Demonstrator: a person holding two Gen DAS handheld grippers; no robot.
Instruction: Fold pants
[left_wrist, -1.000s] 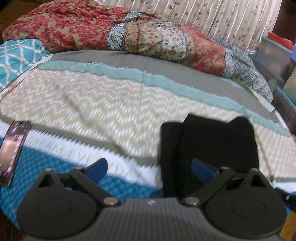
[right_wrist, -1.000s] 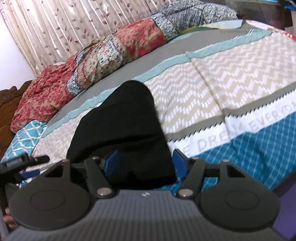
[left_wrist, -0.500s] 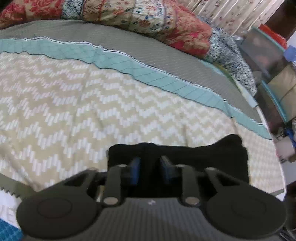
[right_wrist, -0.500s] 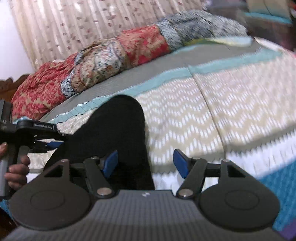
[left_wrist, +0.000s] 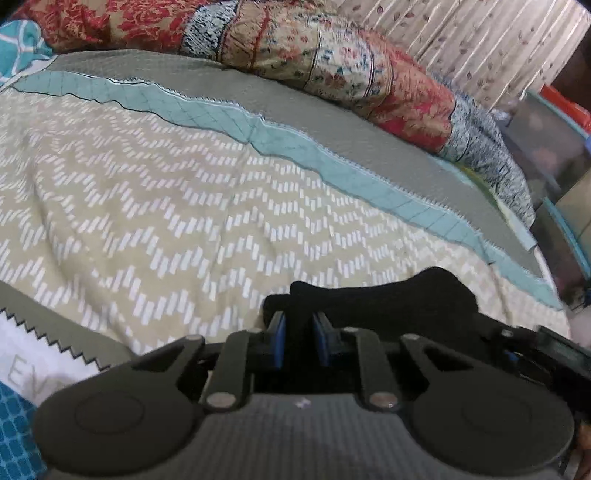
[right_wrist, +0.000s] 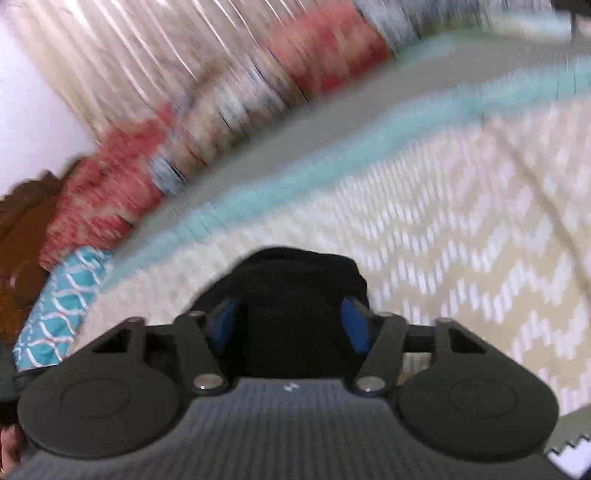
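Left wrist — left gripper (left_wrist: 298, 341) pinching pants (left_wrist: 388, 299) fold.

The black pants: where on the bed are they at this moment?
In the left wrist view the black pants lie low and right of centre on the chevron bedspread, pinched by the left gripper, below the teal stripe.

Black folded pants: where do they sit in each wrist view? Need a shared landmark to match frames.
Left wrist view: black folded pants at lower centre-right, a fold pinched between the left gripper pads.
Right wrist view: pants at lower centre, between the spread pads of the right gripper; frame is motion-blurred.
Shared landmark: the pale teal stripe on the bedspread, running beyond the pants in both.
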